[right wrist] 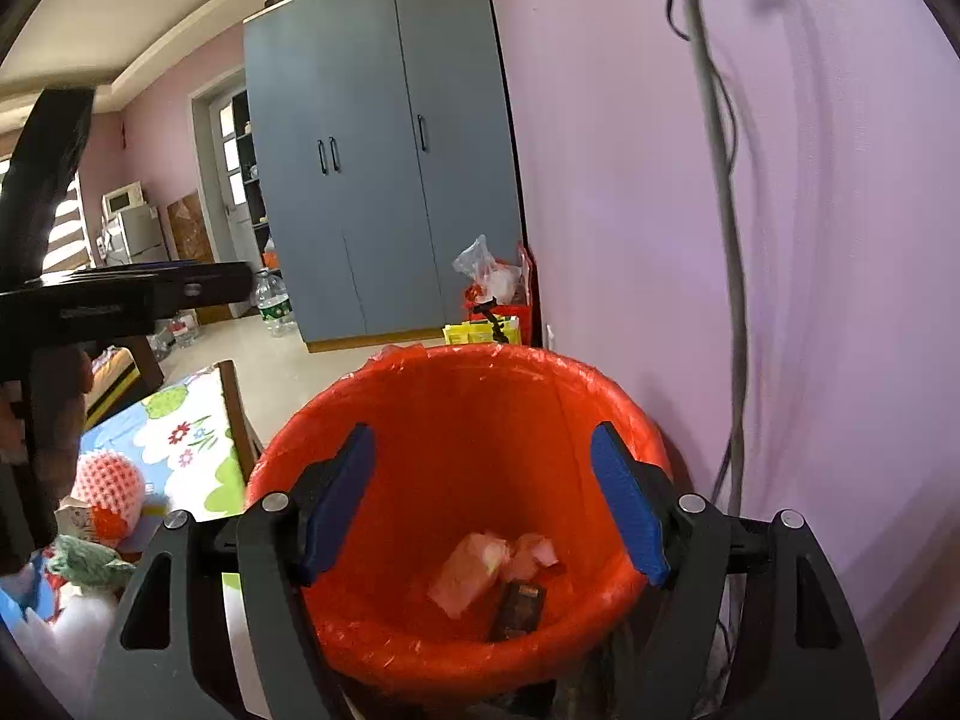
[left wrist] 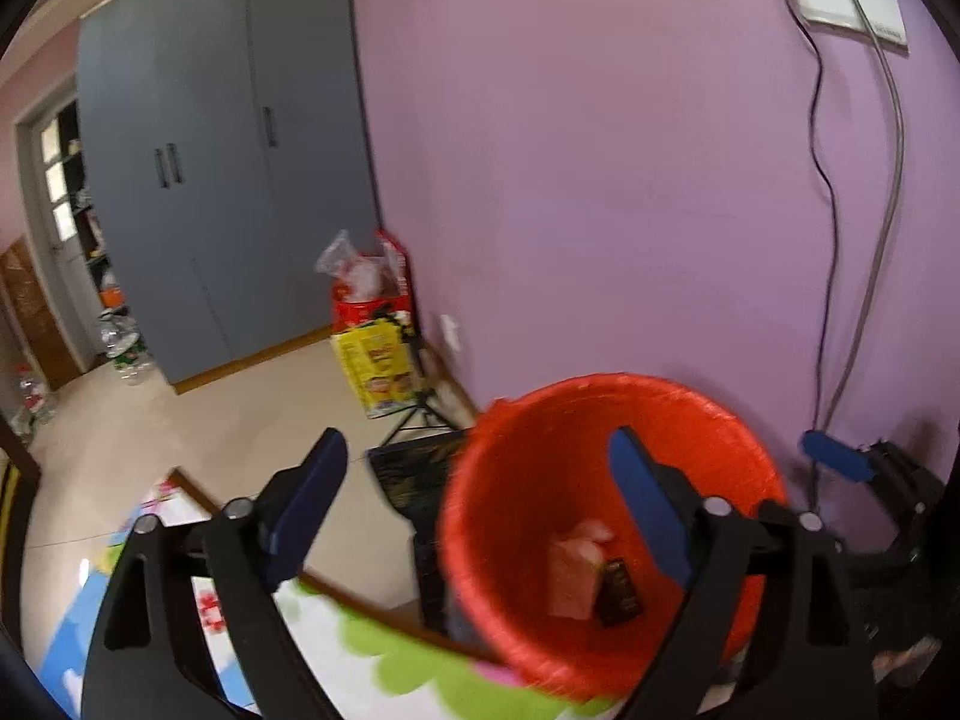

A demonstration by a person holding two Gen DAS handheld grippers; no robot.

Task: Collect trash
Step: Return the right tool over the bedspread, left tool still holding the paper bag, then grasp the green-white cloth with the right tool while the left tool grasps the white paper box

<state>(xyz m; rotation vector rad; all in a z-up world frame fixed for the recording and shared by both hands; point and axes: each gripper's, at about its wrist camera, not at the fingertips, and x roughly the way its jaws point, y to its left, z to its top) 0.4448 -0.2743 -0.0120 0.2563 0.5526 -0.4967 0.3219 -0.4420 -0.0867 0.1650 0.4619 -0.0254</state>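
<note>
Left gripper [left wrist: 480,516]: jaws wide, nothing held.
Right gripper [right wrist: 483,501]: jaws apart, empty, over the bin [right wrist: 606,396].
Trash: paper [right wrist: 471,570] and wrapper [right wrist: 522,603] lie at the bin's bottom.
Handling: likely light, soft, crushable; pinch a raised fold.

The bin [right wrist: 456,420] is bright orange-red, holding pale pink paper [right wrist: 474,570] and a dark brown wrapper [right wrist: 521,609]. The wall [right wrist: 630,180] is lilac, the wardrobe [right wrist: 372,150] grey-blue. The cloth [right wrist: 192,450] shows white flowers and green leaves on blue.

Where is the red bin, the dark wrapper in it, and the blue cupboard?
red bin [right wrist: 456,420], right wrist view, inner back wall
dark wrapper [right wrist: 521,609], right wrist view, its middle
blue cupboard [left wrist: 210,180], left wrist view, door front
</note>
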